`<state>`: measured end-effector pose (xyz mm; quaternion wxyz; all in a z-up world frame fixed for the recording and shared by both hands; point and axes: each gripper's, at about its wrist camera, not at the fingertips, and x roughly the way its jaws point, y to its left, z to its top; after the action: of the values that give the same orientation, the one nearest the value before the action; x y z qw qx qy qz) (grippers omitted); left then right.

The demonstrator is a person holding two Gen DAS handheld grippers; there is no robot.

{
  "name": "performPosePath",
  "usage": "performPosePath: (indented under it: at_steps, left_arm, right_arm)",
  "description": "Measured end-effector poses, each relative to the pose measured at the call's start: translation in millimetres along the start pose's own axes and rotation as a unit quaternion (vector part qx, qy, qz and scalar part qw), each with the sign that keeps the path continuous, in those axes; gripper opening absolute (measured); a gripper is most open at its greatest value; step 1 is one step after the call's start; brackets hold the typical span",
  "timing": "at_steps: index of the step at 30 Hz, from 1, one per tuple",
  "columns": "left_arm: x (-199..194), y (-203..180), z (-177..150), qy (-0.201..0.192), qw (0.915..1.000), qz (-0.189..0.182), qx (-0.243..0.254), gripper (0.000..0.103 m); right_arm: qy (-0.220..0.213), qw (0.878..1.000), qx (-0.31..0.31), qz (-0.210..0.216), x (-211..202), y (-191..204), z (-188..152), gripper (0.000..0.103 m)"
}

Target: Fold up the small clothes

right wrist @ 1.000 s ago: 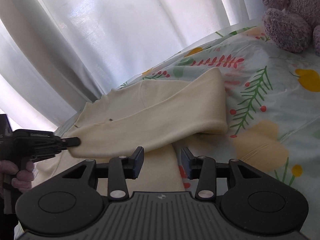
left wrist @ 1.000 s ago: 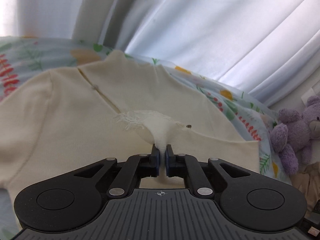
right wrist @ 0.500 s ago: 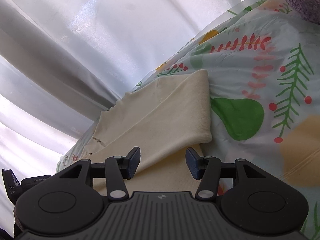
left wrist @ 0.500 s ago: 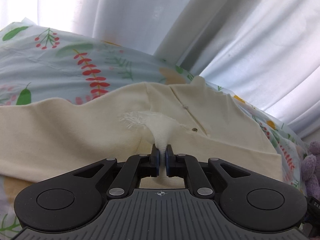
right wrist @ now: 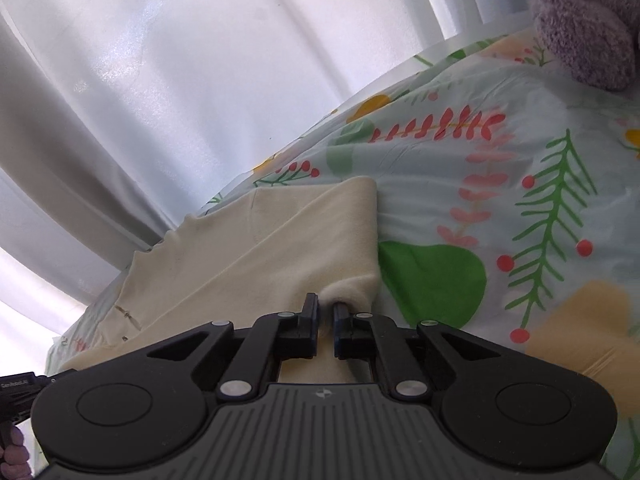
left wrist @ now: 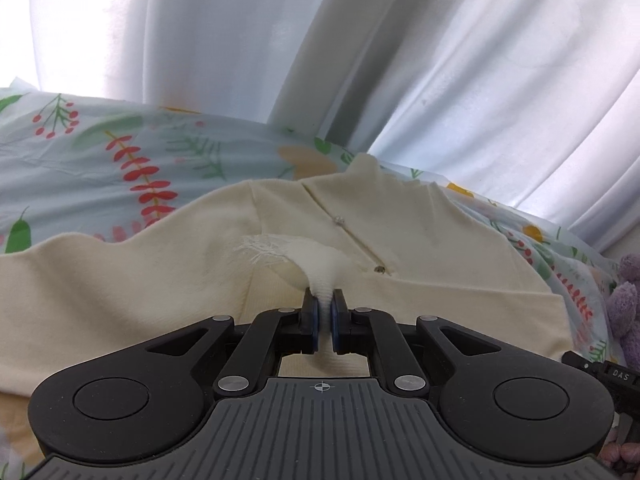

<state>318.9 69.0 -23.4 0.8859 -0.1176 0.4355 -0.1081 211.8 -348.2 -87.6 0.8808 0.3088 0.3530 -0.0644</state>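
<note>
Already both grippers have cloth between their jaws, which suits a fold that needs two corners carried together. At the lower centre of the left wrist view, the left gripper [left wrist: 324,308] is clamped on a bunched white tuft of the cream garment [left wrist: 420,248], pulling the fabric into a small peak so the layer lifts clear of what lies beneath. The garment spreads across the middle of that frame on the floral bedsheet [left wrist: 100,168], its snap placket running diagonally toward the upper centre. In the right wrist view, the right gripper [right wrist: 326,308] has its jaws drawn together on the rounded folded edge of the same garment, near the frame's centre. A purple plush toy [right wrist: 588,20] sits in the upper right corner, well apart, with white curtains [right wrist: 180,80] behind.
</note>
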Motion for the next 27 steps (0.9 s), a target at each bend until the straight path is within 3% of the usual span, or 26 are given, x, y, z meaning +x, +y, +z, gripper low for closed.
performPosePath:
  at_steps: [4, 9, 14, 18, 24, 27]
  left_arm:
    - [10.7, 3.3, 0.2, 0.005, 0.9997, 0.022, 0.008, 0.008]
    - [14.2, 12.1, 5.5, 0.0, 0.9999, 0.017, -0.002, 0.008]
    - [31.0, 17.1, 0.4, 0.041, 0.9983, 0.04, -0.005, 0.011]
    - [19.1, 20.9, -2.9, 0.03, 0.9987, 0.041, -0.005, 0.016]
    - [8.2, 24.0, -5.8, 0.029, 0.9993, 0.022, -0.013, 0.018]
    - [17.0, 17.1, -9.6, 0.037, 0.9986, 0.039, -0.001, 0.018]
  right_arm:
    - [0.003, 1.0, -0.013, -0.006, 2.3, 0.1, -0.4, 0.006]
    - [-0.015, 0.999, -0.033, 0.012, -2.3, 8.5, 3.2, 0.006]
    - [0.008, 0.998, -0.054, -0.02, 11.3, 10.4, -1.7, 0.007]
    - [0.019, 0.996, -0.083, -0.02, -0.2, 20.2, -2.1, 0.014]
    - [-0.002, 0.987, -0.161, -0.003, -27.3, 43.8, -10.4, 0.017]
    - [-0.005, 0.98, -0.2, -0.014, -17.8, 56.9, -13.8, 0.017]
